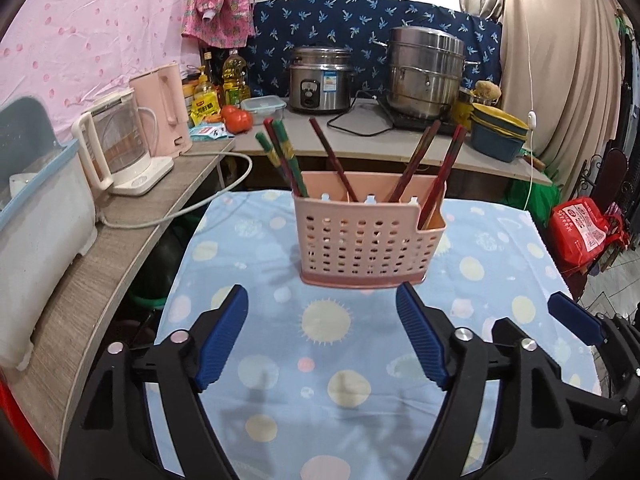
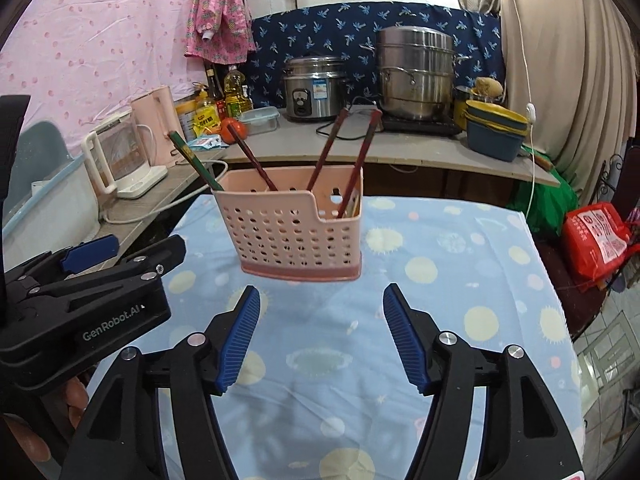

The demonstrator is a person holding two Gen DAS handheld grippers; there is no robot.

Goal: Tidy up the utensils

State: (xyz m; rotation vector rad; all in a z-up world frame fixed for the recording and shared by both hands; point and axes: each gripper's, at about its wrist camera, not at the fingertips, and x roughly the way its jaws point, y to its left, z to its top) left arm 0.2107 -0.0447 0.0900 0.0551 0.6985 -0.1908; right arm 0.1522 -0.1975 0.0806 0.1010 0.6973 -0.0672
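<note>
A pink perforated utensil holder (image 1: 362,236) (image 2: 298,234) stands upright on a table under a blue cloth with pale circles (image 1: 328,344) (image 2: 440,280). Several dark red and green chopsticks (image 1: 332,160) (image 2: 328,148) lean inside it. My left gripper (image 1: 322,300) hovers just short of the holder, open, nothing between its blue pads. My right gripper (image 2: 322,300) is likewise open and empty, a little before the holder. The left gripper's black body (image 2: 80,304) shows at the left of the right wrist view; the right gripper's blue pad (image 1: 576,318) shows at the right of the left wrist view.
A wooden counter (image 1: 120,232) runs along the left with a glass kettle (image 1: 120,140) and a pink kettle (image 1: 164,112). A shelf behind holds a rice cooker (image 1: 320,80), a steel steamer pot (image 1: 426,72), stacked bowls (image 1: 498,132), bottles and a tomato (image 1: 238,118). A red bag (image 1: 584,228) sits at the right.
</note>
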